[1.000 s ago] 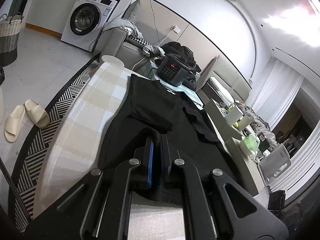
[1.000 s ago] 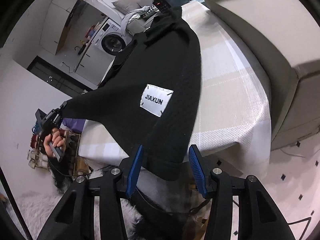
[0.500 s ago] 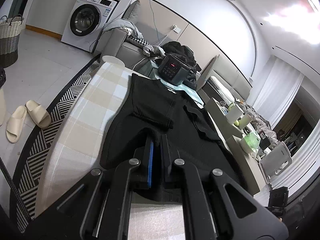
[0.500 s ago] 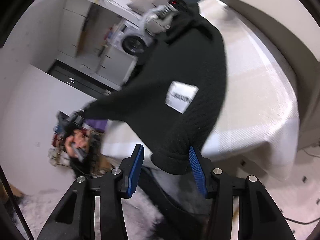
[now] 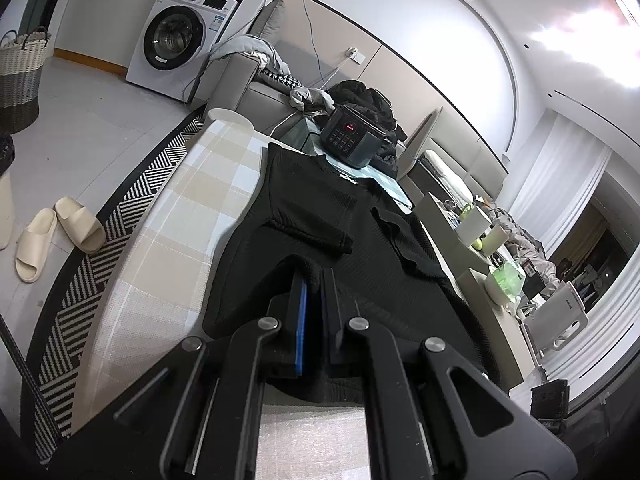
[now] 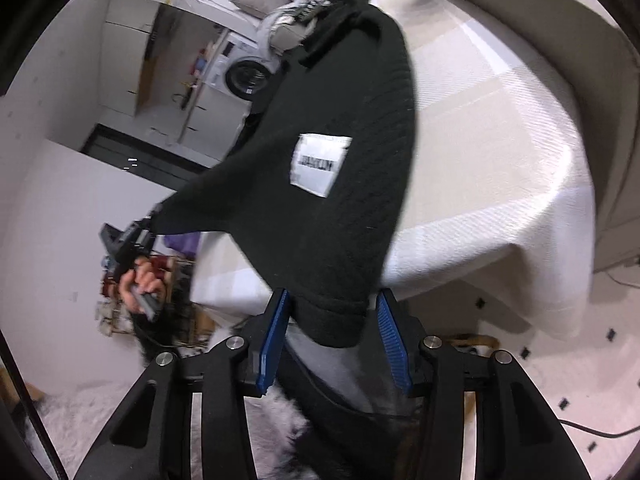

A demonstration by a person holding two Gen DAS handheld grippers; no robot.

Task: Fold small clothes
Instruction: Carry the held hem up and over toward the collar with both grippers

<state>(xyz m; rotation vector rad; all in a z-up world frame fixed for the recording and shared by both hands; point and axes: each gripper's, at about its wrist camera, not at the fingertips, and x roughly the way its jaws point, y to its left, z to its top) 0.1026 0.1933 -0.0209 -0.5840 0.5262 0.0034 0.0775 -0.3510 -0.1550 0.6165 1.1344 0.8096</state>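
A black knit top (image 5: 320,216) lies lengthwise on the table with the checked cloth (image 5: 180,240). My left gripper (image 5: 314,276) is shut on its near hem and lifts that edge. In the right wrist view the same top (image 6: 352,100), with a white label (image 6: 318,164), drapes off the table (image 6: 500,140). One bottom corner is stretched out to the left gripper (image 6: 154,218), held by a hand (image 6: 142,280). The other corner hangs between the blue pads of my right gripper (image 6: 330,300). Its jaws are closing, with the cloth between them and no clear press.
A black appliance with a red display (image 5: 352,136) stands at the table's far end, with dark clothes behind it. A shelf with cups (image 5: 480,236) runs along the right. Slippers (image 5: 52,232), a striped rug (image 5: 100,260), a basket (image 5: 20,76) and a washing machine (image 5: 176,40) are left.
The right gripper has tipped and come closer to the hanging corner, which now fills most of the gap between its pads. The left gripper has not moved.
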